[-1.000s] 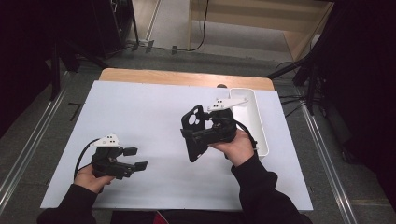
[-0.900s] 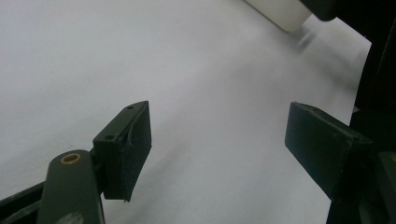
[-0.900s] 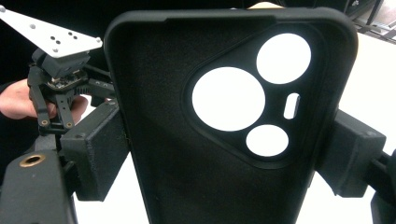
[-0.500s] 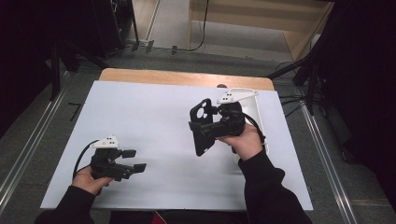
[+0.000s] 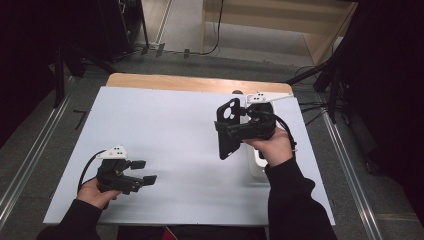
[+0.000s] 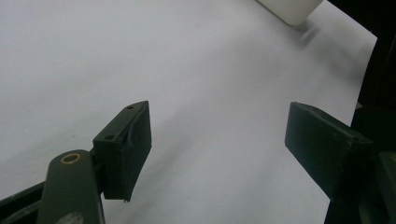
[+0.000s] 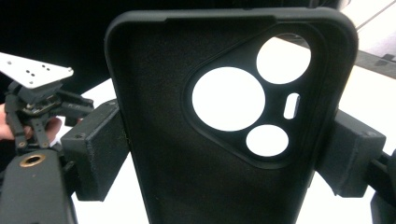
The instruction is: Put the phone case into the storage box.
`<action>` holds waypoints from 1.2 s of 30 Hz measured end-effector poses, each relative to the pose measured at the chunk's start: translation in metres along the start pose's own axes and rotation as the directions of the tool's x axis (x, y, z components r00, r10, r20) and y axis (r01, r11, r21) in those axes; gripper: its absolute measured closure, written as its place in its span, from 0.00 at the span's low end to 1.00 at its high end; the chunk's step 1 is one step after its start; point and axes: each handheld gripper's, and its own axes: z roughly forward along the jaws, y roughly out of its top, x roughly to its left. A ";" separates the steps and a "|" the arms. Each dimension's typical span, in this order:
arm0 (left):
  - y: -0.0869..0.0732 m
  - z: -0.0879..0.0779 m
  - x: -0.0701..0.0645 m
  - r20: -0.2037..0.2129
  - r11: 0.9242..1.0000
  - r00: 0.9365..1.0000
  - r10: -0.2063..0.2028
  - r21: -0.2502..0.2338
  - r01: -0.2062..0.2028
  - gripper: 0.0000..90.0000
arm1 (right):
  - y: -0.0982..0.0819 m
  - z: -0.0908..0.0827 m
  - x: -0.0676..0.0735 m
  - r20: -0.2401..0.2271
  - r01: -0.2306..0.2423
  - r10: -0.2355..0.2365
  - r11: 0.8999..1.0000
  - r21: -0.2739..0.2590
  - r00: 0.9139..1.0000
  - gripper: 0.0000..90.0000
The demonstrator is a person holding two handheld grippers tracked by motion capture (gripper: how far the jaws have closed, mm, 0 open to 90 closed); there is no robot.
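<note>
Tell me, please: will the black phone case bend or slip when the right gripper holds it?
The case is an empty thin shell, so probably light and somewhat flexible. The right gripper clamps its two side edges, so it might bow. Its surface looks matte, so slipping seems unlikely.

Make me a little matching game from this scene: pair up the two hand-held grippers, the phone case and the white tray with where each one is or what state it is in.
Things:
1. left gripper
2. right gripper
3. black phone case
4. white tray

States or places:
A. clamped upright between two jaws, camera cut-outs at the top
B. jaws open with nothing between them, low over the white table
C. lying at the table's right side, partly hidden by a hand
D. raised above the table, jaws closed on an object

Pairs: 1-B, 2-D, 3-A, 4-C
</note>
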 end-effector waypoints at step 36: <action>0.001 -0.004 -0.001 -0.012 1.000 1.000 -0.002 -0.014 0.002 0.25 | 0.005 -0.043 -0.053 0.245 -0.121 0.149 0.985 -0.124 0.958 0.14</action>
